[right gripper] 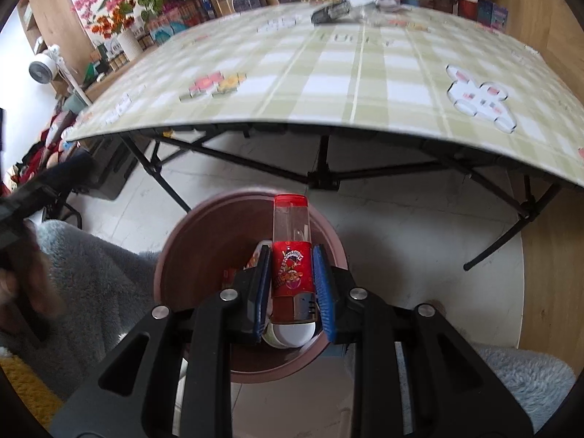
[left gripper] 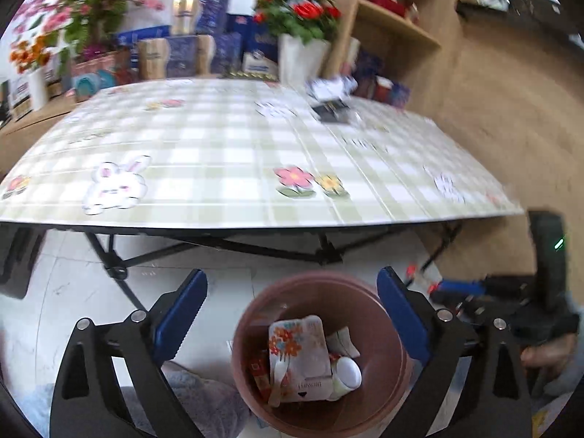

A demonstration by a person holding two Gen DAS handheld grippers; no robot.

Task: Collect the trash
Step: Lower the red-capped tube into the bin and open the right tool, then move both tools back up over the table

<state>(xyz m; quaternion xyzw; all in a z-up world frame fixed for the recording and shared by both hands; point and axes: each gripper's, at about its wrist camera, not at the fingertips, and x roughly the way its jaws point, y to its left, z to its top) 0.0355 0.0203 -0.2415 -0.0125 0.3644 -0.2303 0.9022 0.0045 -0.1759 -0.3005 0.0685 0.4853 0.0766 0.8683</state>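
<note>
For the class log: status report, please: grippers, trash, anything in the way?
Left gripper open, empty. Right gripper shut on red-capped bottle above the brown bin. Wrappers remain on table. Nothing blocking.

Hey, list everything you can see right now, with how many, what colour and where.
Bin: one, brown, on the floor in front of the table.
Trash in bin: several pieces, including a flowered white wrapper and a white cup.
Bottle: one, clear with red cap and red label, over the bin.
Table: one, green-and-white checked cover with rabbit and flower prints.
Leftover trash: a small pile, dark and white, at the table's far edge.
Flowers: several pots, red, pink, orange, behind the table.
Boxes: many, mostly blue, behind the table.
Shelf: one, wooden, beside the table.
Left tool: open, empty, above the bin.
Right tool: shut on the bottle.
</note>
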